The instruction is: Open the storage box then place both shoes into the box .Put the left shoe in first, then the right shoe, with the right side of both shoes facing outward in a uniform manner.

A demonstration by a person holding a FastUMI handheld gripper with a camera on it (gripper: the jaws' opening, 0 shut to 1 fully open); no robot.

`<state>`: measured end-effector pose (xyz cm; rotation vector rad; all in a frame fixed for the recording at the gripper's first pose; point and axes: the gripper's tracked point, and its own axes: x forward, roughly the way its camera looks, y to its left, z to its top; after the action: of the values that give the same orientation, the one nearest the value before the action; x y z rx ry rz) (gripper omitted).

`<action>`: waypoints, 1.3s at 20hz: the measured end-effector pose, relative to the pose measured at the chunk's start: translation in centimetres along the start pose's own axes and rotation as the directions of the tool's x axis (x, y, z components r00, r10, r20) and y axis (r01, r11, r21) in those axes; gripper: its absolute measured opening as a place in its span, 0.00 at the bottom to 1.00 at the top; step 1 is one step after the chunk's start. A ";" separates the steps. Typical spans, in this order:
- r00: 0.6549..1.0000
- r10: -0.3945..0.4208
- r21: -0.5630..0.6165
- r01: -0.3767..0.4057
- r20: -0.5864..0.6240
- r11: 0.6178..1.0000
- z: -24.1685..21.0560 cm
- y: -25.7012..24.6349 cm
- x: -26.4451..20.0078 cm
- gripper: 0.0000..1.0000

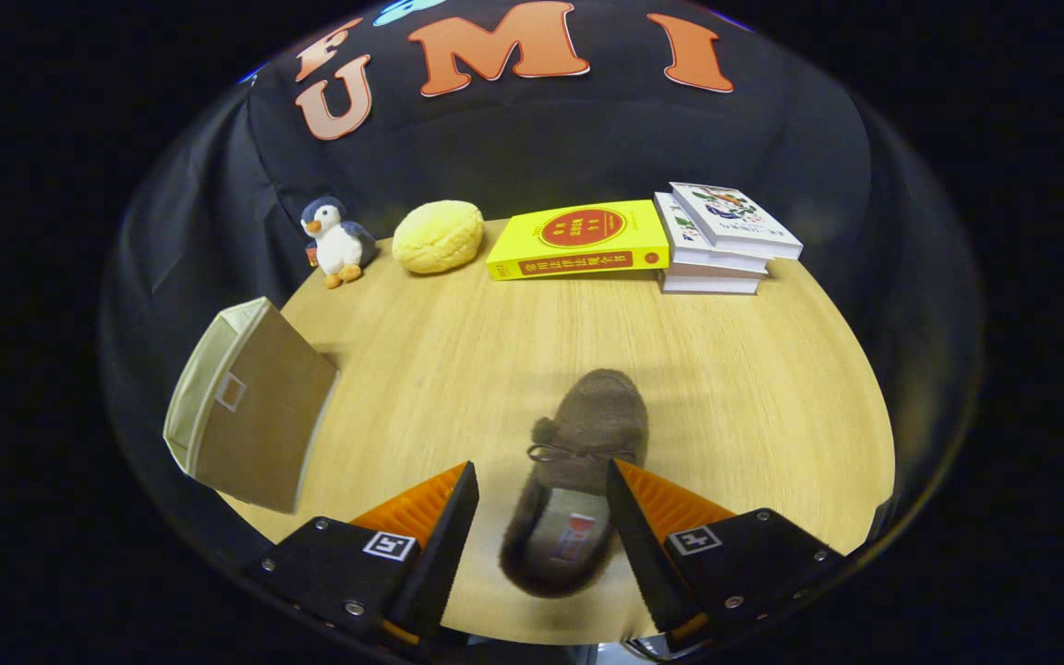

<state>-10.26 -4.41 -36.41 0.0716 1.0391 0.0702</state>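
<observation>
Here the gripper (541, 485) hangs over a wooden table (726, 388) with its jaws apart, and a fuzzy brown shoe (578, 480) lies in the gap between the two fingers. Its toe points away, beyond the fingertips, and its heel end sits back between the finger bases. The right finger's edge seems to overlap the shoe's side near the small bow, but whether it really touches the fabric or only passes above it is hard to make out; the left finger stands clear of the shoe, with bare table showing between them. The inside of the shoe shows a pale lining with a small label (too blurred to tell more).

Off to the left of the fingers stands the storage box (250, 411), a tan fabric one tipped so that its open mouth faces left; the pale inner wall shows only as a narrow strip, and the inside is hidden.

Along the far edge of the table, against the dark cloth, sit a toy penguin (338, 242), a yellow bun-shaped cushion (440, 236), a yellow book (580, 240) lying flat, and a stack of books (721, 242) with pale covers.
</observation>
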 end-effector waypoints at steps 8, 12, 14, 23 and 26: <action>1.000 -0.020 -0.013 0.020 -0.005 1.000 -3.3 -3.5 3.8 0.55; 0.995 -0.081 0.001 0.081 0.053 0.997 -2.7 -4.5 5.3 0.29; 0.990 -0.127 0.018 0.126 0.065 0.992 -2.5 -5.0 5.4 0.17; 0.994 -0.099 0.116 0.094 0.038 0.989 0.1 -1.5 2.2 0.04; 0.995 -0.074 0.136 0.064 0.065 0.989 2.9 2.3 -0.1 0.04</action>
<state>-7.84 -2.25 -34.61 0.1586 0.9752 -0.0645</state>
